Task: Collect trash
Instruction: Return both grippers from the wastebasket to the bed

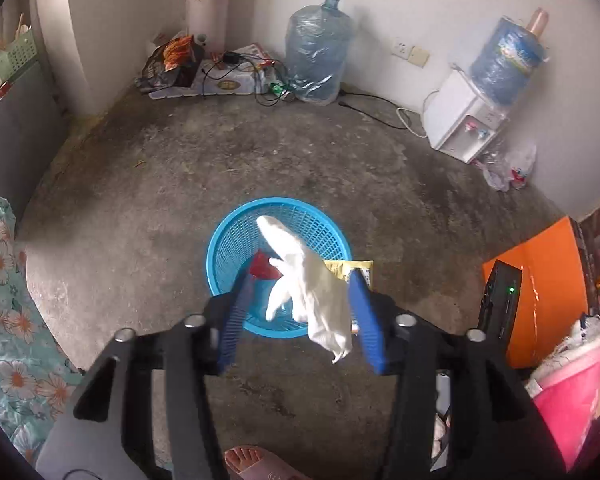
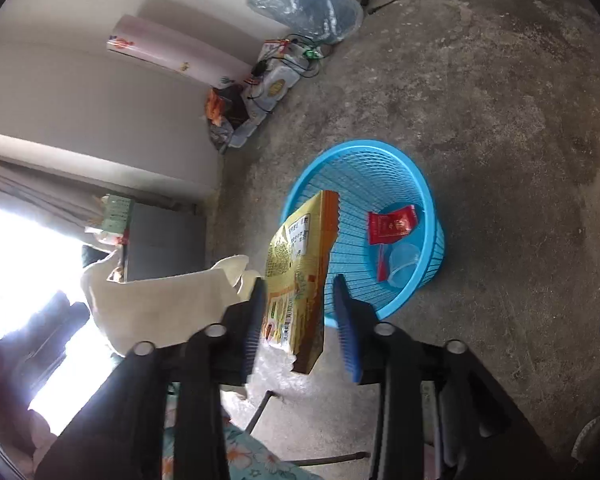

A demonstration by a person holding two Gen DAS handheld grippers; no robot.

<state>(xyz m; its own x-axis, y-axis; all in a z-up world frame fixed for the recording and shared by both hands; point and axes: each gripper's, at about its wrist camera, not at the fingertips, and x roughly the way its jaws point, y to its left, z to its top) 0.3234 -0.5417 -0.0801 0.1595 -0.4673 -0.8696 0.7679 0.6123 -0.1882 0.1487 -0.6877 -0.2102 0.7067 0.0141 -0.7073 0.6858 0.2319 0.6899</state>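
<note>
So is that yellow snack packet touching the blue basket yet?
Cannot tell. In the right wrist view the yellow snack packet overlaps the blue basket rim; no gap or contact shows.

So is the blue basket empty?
No, the blue basket already holds a red packet and a clear plastic cup at its bottom.

No lettering is showing clearly enough to be read. The yellow packet (image 2: 296, 276) is carrying dark printed lines and a barcode, all too blurred to read. The red sachet (image 2: 392, 224) in the basket (image 2: 432, 200) is bearing a gold mark, which is also staying illegible.
</note>
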